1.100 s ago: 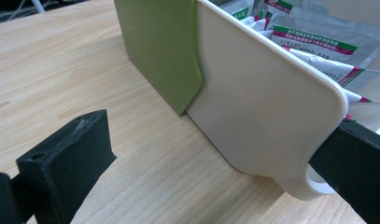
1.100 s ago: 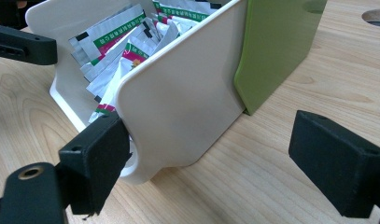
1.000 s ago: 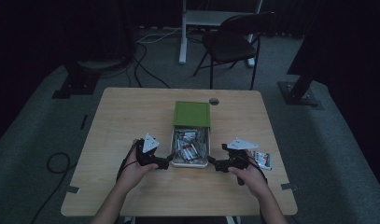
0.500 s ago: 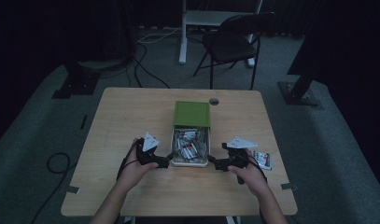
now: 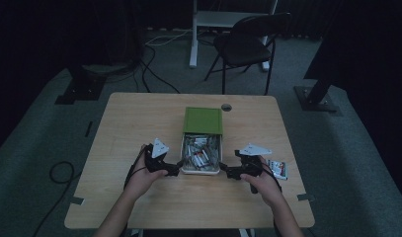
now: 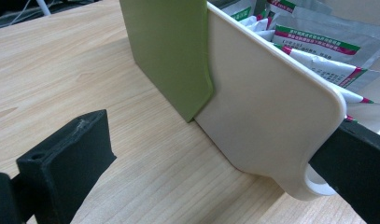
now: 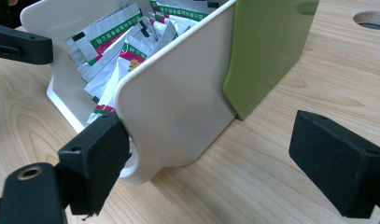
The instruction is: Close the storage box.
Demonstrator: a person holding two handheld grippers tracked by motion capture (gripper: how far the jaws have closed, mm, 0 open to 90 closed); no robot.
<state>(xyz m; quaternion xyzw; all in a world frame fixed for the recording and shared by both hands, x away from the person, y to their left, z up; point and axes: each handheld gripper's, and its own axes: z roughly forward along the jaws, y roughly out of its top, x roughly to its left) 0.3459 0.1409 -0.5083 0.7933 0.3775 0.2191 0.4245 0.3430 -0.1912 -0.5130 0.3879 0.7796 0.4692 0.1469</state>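
Note:
A white tray [image 5: 182,157] full of foil sachets [image 5: 201,153] sticks out of a green sleeve [image 5: 203,120] in the middle of the table. My left gripper [image 5: 176,167] sits at the tray's front left corner and my right gripper [image 5: 225,172] at its front right corner. In the left gripper view the left gripper [image 6: 215,140] is open, its jaws straddling the tray's side wall [image 6: 267,107], one jaw by the corner loop. In the right gripper view the right gripper [image 7: 215,158] is open too, with one jaw against the tray's [image 7: 178,102] front corner.
A loose sachet [image 5: 278,168] lies on the table just right of my right hand. A round cable hole [image 5: 226,107] sits behind the green sleeve. A folding chair [image 5: 248,47] and a stand base [image 5: 317,98] are on the floor beyond the table [image 5: 139,118].
My right gripper has edged slightly left toward the tray's corner. The left gripper and the tray look unmoved.

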